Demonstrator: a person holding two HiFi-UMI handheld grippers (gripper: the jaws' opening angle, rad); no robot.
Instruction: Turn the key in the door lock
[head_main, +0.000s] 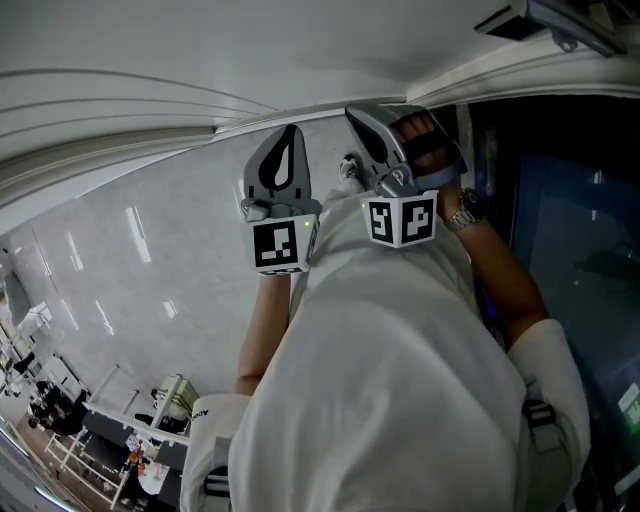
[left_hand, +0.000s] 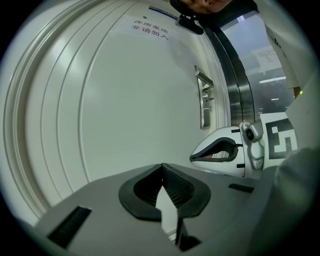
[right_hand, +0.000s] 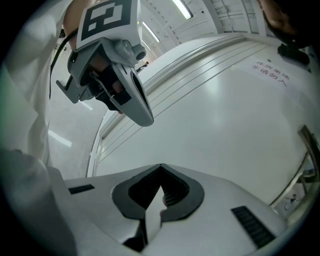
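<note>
Left hand-held gripper, right hand-held gripper, both pressed together, door lock ahead, untouched

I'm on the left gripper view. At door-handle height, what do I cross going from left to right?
Curved frame mouldings → white door panel → metal door handle → steel edge strip → glass pane.

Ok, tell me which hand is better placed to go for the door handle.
Right, probably. The right tongs sit on the side of the door handle, and the left tongs hang farther from it. Both are shut and empty.
</note>
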